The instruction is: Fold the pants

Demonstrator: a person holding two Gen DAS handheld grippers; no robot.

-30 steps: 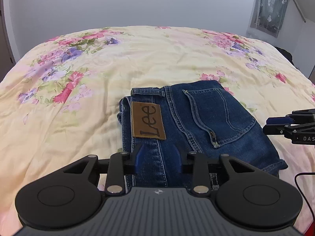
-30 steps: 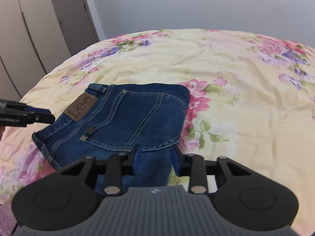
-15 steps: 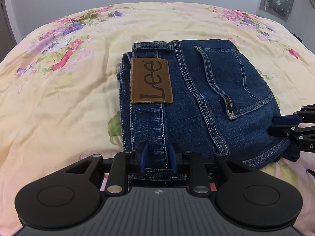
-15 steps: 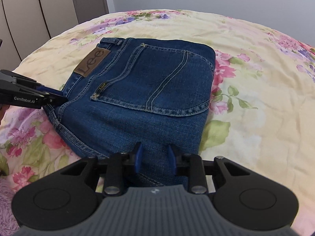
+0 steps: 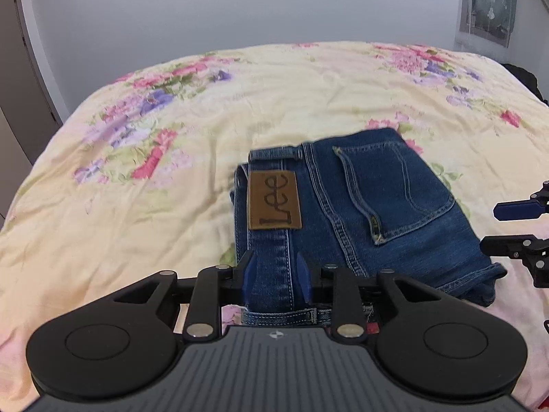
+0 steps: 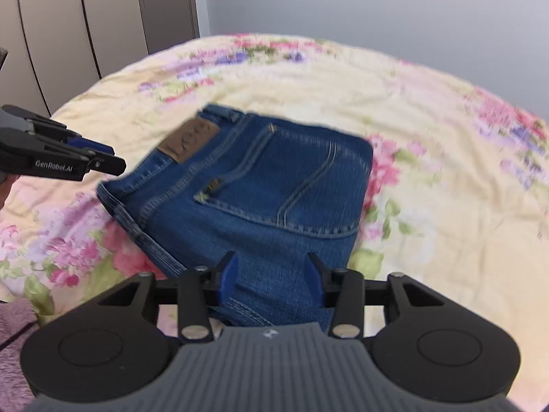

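Note:
Blue jeans lie folded into a compact rectangle on the floral bedspread, back pocket and brown leather patch facing up. My left gripper hovers over the near left edge of the jeans. Its jaws are opening, and denim shows behind the gap but is not pinched. In the right wrist view the left gripper hangs clear of the jeans. My right gripper hovers over the near right edge, jaws opening wide and gripping nothing. It also appears as the right gripper, off the cloth.
Wardrobe doors stand past the bed's far left. A purple fuzzy cloth lies at the lower left edge. A grey wall hanging and a dark object sit at the far right. The bedspread stretches wide beyond the jeans.
Both grippers dipped close over the jeans' near edge, then drew back and up. The right jaws now stand wider. The jeans lie as before.

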